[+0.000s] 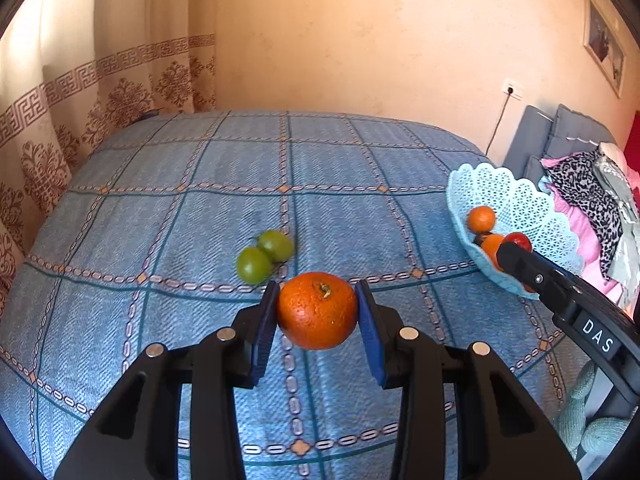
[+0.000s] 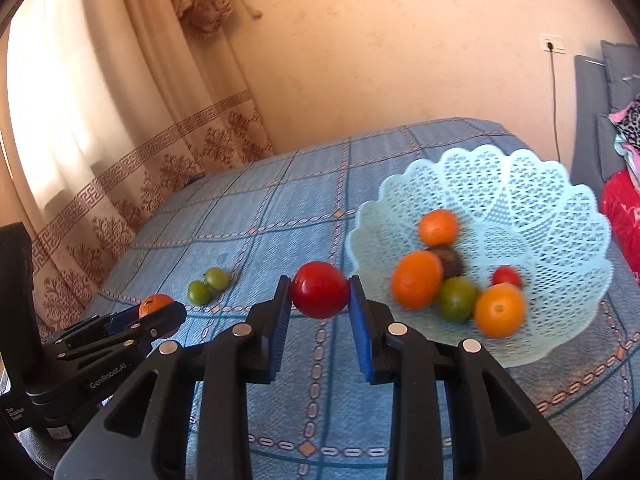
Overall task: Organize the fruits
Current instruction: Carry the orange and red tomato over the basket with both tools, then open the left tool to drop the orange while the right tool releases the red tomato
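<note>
My left gripper is shut on an orange and holds it above the blue checked bedspread. Two green fruits lie on the spread just beyond it; they also show in the right wrist view. My right gripper is shut on a red tomato, left of the pale blue lattice basket. The basket holds several fruits: oranges, a green one, a small red one and a dark one. The left gripper with its orange shows at left in the right wrist view.
The basket sits near the bed's right edge. Patterned curtains hang to the left. A wall with a socket and cable is behind. Grey cushions and piled clothes lie to the right.
</note>
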Motion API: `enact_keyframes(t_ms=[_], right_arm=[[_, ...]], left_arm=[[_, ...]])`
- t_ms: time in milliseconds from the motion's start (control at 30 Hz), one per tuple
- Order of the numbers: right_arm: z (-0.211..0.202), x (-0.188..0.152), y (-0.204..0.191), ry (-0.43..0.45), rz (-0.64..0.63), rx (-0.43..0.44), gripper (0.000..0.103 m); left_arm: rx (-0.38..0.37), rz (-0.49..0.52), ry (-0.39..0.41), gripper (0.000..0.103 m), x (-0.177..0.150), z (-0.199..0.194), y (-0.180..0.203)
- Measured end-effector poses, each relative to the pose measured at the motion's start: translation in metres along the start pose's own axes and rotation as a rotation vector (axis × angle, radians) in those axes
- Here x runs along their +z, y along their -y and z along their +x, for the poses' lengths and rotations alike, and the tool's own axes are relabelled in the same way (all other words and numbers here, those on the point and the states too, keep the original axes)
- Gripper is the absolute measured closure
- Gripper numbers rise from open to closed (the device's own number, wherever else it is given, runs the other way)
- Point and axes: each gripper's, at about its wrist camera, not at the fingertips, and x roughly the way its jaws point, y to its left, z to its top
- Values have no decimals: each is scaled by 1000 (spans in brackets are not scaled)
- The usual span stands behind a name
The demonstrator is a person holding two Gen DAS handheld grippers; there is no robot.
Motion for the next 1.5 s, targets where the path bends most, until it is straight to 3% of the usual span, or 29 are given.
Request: enact_keyframes(t_ms=[433,767,967,1200,1500], right_arm=[[-34,16,62,109,98,-115,73],[-35,16,99,130,148,-193,73],[-35,16,108,147,153,-230,73],[-37,15,110,178,134,-268,73],[-38,14,116,192,148,-274,73]], left_arm=[[-58,98,16,64,17,4,50],[-128,151,19,64,33,11,92],[-193,187,52,64,44,19,116],[-270,207,28,64,55,37,139],[-320,263,36,64,54,50,159]])
